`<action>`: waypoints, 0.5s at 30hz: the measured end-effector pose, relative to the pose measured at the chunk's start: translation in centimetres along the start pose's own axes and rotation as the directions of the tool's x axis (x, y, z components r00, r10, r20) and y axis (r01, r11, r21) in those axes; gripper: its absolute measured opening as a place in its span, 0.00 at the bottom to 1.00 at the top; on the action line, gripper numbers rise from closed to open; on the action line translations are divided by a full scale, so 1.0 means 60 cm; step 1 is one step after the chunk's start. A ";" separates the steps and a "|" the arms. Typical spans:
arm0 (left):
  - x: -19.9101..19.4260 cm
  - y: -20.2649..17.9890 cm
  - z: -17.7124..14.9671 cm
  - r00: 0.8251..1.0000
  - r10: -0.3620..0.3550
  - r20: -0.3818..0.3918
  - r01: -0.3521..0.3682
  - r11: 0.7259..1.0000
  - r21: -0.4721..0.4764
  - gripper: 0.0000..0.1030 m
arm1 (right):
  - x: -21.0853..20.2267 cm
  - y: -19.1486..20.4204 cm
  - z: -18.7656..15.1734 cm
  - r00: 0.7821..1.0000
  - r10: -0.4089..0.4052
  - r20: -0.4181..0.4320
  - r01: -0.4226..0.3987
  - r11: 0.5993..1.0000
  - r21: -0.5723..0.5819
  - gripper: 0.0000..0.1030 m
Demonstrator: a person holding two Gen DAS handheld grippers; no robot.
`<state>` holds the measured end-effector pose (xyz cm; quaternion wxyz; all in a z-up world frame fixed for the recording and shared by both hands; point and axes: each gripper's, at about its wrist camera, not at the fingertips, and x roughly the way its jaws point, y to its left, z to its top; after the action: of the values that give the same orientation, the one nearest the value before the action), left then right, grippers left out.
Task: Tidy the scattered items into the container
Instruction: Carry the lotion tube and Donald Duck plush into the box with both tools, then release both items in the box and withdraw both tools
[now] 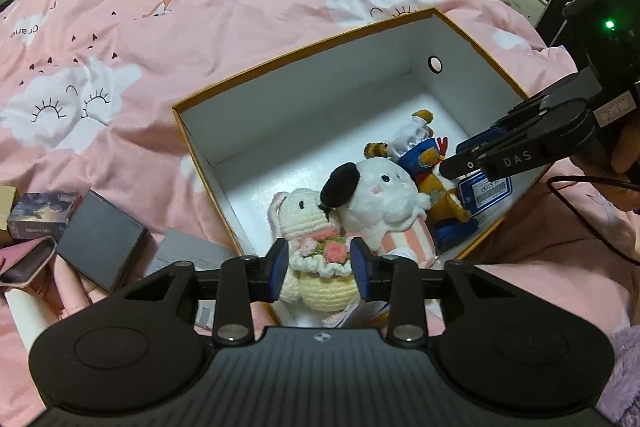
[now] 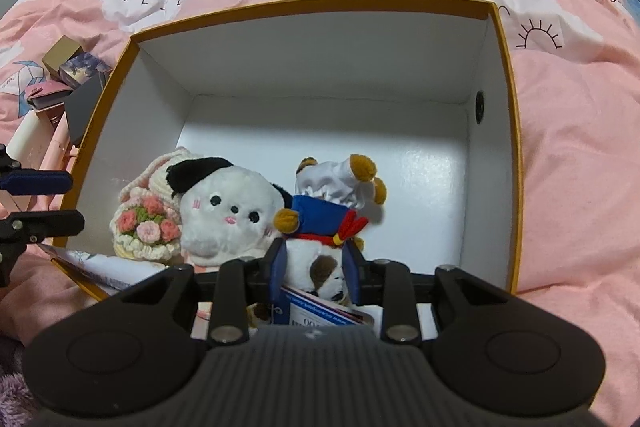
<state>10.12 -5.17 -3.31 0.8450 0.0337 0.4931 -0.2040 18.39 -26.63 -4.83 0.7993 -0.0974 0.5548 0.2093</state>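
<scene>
Loosely, bunny (image 1: 320, 267) between left fingers (image 1: 278, 269)

Dim room, sharp focus, fisheye-curved edges

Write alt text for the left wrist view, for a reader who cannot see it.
The left claw straddles a crocheted bunny inside an open box on a pink bedspread. Beside the bunny lie a white plush and a blue-clad plush, where the right claw reaches in. Small boxes remain outside on the left.
</scene>
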 end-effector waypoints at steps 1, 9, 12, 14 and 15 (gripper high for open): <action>0.001 -0.001 -0.001 1.000 -0.007 -0.005 0.007 1.000 0.003 0.33 | 0.003 -0.001 0.000 1.000 0.014 -0.005 -0.014 1.000 0.006 0.26; 0.015 -0.009 -0.008 0.999 -0.001 -0.040 0.002 1.000 0.009 0.29 | 0.014 0.002 -0.004 0.997 0.076 -0.028 -0.076 0.997 0.014 0.21; 0.015 -0.008 -0.009 0.999 0.001 -0.038 -0.001 1.000 0.007 0.29 | 0.013 0.004 -0.005 0.996 0.081 -0.026 -0.081 0.997 0.000 0.21; 0.012 -0.007 -0.008 1.000 0.003 -0.028 -0.003 1.000 0.002 0.29 | 0.013 0.004 -0.006 0.997 0.077 -0.024 -0.077 0.997 -0.005 0.21; 0.009 -0.006 -0.008 1.000 0.005 -0.018 -0.005 1.000 -0.002 0.29 | 0.012 0.004 -0.006 0.997 0.069 -0.021 -0.069 0.998 -0.012 0.21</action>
<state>9.85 -5.55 -3.97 0.8409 0.0358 0.5010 -0.2012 18.21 -26.36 -5.61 0.7851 -0.0853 0.5649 0.2392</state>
